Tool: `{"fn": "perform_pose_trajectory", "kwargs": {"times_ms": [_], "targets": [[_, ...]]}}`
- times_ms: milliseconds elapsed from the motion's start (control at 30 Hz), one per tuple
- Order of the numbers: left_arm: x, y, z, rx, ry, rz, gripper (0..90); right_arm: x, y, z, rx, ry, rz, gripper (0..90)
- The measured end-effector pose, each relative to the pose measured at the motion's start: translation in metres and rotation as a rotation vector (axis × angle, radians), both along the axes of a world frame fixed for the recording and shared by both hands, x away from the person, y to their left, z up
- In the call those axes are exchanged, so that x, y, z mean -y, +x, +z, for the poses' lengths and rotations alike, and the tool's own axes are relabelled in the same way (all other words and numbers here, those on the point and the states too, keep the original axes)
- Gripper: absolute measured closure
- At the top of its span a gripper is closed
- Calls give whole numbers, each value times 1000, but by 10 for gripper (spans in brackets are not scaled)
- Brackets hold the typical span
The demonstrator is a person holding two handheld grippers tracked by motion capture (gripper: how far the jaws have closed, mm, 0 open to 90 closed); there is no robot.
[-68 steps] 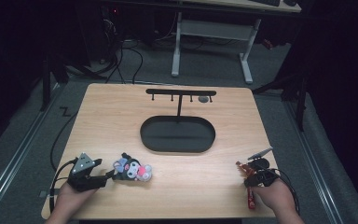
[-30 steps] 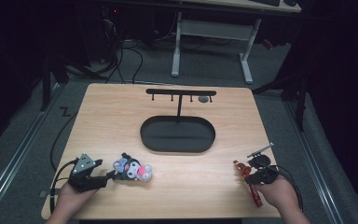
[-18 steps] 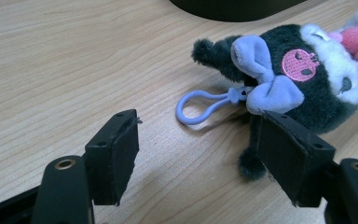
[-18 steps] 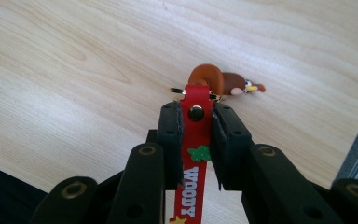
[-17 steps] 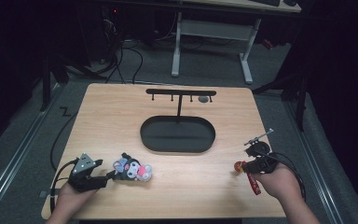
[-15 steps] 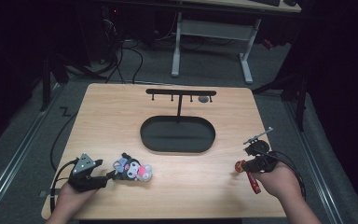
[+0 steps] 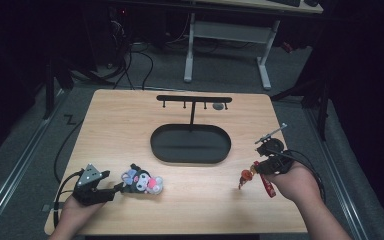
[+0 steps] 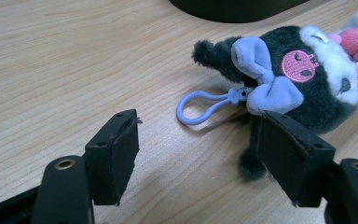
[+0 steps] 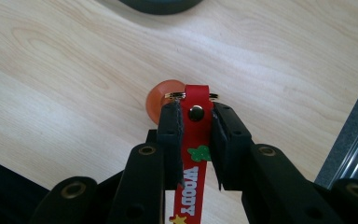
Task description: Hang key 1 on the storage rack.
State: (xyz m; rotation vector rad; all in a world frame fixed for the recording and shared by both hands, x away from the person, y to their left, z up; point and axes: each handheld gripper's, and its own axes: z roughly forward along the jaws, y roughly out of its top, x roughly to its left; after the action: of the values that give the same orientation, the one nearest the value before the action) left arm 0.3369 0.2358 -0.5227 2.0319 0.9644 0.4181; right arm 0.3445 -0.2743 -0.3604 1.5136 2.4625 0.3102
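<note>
Keychain (image 9: 195, 154): red strap, gold ring, orange charm; light and floppy. Your right gripper (image 9: 195, 122) pinches the strap just below the ring, above the table (image 7: 130, 130); hold there. Plush (image 8: 303, 79) lies at your left gripper (image 8: 193, 154), jaws wide; take its loop (image 8: 200, 105).

I see a light wooden table (image 7: 130, 125) with a plain grain top. A black oval tray (image 7: 190, 144) lies flat on it, a little past the middle toward the far edge. Behind the tray, near the far edge, a black stand (image 7: 193, 106) rises on a thin post with a crossbar of small pegs; its foot seems to sit at the tray's far rim. A dark plush toy (image 7: 142, 180) with a lilac bow and lilac clip loop lies on its side near the near-left corner, well apart from the tray.
</note>
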Motion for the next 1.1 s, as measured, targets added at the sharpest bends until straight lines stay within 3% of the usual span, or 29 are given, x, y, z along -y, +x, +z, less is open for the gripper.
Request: {"fn": "perform_pose_trajectory", "kwargs": {"times_ms": [600, 1100], "targets": [[-4, 0, 2, 22, -11, 21, 290, -18, 30, 23, 28, 51, -4, 749], [-2, 1, 1, 26, -6, 14, 282, -36, 61, 33, 39, 47, -4, 749]]}}
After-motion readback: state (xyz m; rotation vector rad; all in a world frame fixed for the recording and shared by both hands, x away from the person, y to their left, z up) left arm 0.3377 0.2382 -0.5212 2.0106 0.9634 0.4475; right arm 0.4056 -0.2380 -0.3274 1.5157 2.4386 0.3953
